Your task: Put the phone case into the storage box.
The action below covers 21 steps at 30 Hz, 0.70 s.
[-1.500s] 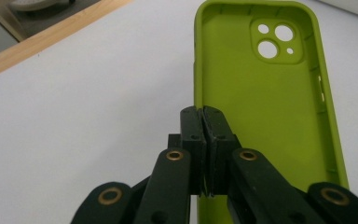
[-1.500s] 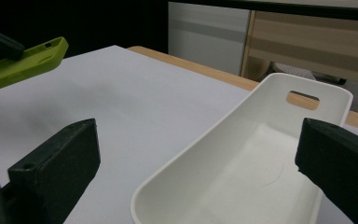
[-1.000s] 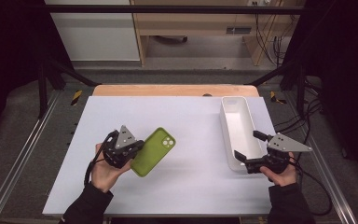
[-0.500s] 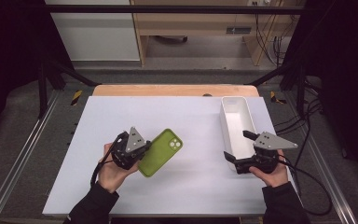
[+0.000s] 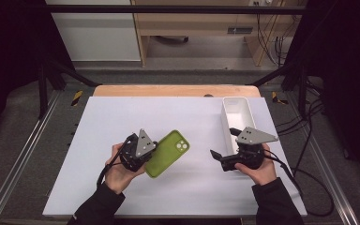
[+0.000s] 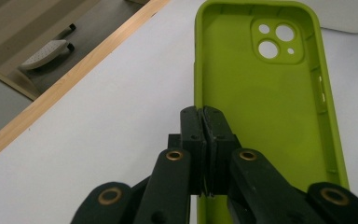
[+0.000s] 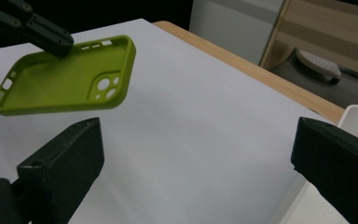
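Green silicone phone case (image 5: 167, 153) lifted off white desk (image 5: 122, 117), its long edge pinched by left claw (image 6: 203, 116), jaws closed tight on it. Right of case, right claw (image 5: 219, 159) spread wide, nothing held. Beyond that claw, white rectangular plastic bin (image 5: 236, 115).
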Motion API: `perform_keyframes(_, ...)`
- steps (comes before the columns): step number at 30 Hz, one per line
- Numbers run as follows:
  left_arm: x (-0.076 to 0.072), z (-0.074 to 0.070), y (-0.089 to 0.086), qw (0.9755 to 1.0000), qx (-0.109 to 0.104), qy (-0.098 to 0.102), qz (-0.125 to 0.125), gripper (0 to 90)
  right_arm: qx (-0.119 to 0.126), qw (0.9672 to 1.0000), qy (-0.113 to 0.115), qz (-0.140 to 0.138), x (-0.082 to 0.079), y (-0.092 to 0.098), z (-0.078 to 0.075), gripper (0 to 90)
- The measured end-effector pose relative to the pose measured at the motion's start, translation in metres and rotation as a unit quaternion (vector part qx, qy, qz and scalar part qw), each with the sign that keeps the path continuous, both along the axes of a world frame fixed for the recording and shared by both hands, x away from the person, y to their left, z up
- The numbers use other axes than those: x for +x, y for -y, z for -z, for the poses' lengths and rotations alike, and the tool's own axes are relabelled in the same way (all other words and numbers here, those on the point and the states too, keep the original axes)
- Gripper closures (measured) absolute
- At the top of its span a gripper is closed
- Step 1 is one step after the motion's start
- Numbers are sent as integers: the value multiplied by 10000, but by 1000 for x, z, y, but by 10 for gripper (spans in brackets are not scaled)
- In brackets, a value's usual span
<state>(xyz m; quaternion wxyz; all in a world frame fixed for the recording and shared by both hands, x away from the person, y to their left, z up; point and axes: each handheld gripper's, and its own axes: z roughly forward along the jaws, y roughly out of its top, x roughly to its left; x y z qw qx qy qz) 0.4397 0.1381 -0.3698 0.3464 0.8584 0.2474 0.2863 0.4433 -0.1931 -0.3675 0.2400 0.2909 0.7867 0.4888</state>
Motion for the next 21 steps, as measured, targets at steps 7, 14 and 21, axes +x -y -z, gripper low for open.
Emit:
perform_keyframes(7, -2, 1, 4, 9999, 98, 33, 67, 880, -37, 9999, -99, -102, 5, -14, -11, 50)
perform_keyframes(14, -3, 2, 7, 9998, 137, 70, 101, 880, -51, 9994, -275, -221, 10, -24, -17, 50)
perform_keyframes(21, -4, 1, 10, 9996, 161, 151, 163, 880, -85, 9987, -418, -292, 16, -34, -22, 55)
